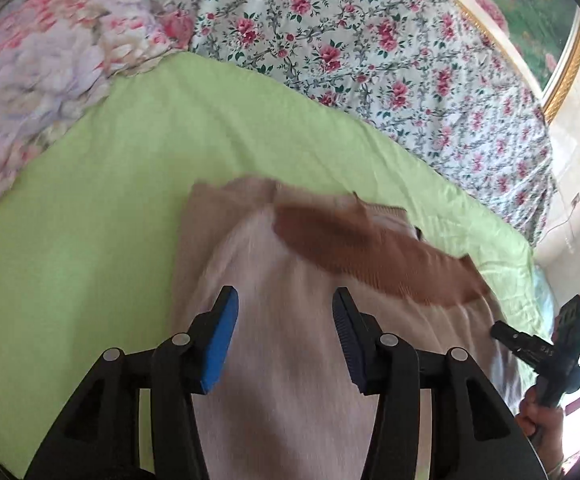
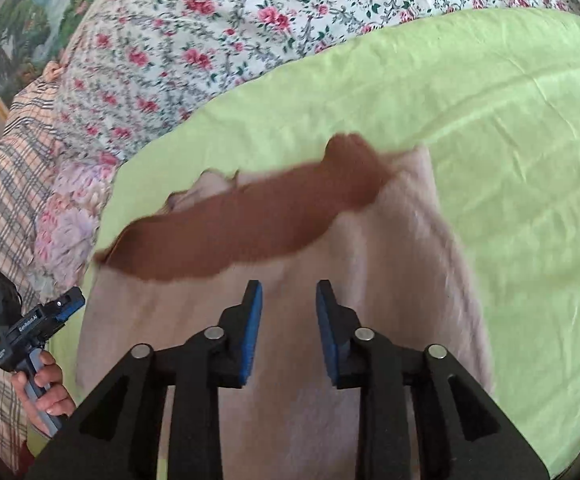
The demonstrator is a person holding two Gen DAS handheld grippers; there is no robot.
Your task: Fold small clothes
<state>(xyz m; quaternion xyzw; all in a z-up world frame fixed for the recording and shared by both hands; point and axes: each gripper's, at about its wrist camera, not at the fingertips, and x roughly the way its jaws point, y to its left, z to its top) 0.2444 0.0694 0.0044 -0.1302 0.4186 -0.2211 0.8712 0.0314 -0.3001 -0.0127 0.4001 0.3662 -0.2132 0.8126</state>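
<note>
A pale pink garment (image 1: 290, 264) lies on the light green sheet (image 1: 110, 200), blurred by motion. A brown ribbed band (image 1: 370, 256) crosses its far end. My left gripper (image 1: 285, 291) hovers over the pink cloth, jaws apart, nothing between the blue pads. In the right wrist view the same garment (image 2: 390, 248) and brown band (image 2: 230, 232) sit ahead of my right gripper (image 2: 288, 283), which is also open and empty above the cloth. Each gripper shows in the other's view, held by a hand: the right gripper (image 1: 498, 330) and the left gripper (image 2: 76, 296).
A rose-print quilt (image 1: 370, 60) is bunched along the far side of the green sheet. A large-flowered pillow (image 1: 50, 72) lies at the left and a plaid cloth (image 2: 6, 200) beside it. A gold-framed picture (image 1: 530, 12) hangs on the wall behind.
</note>
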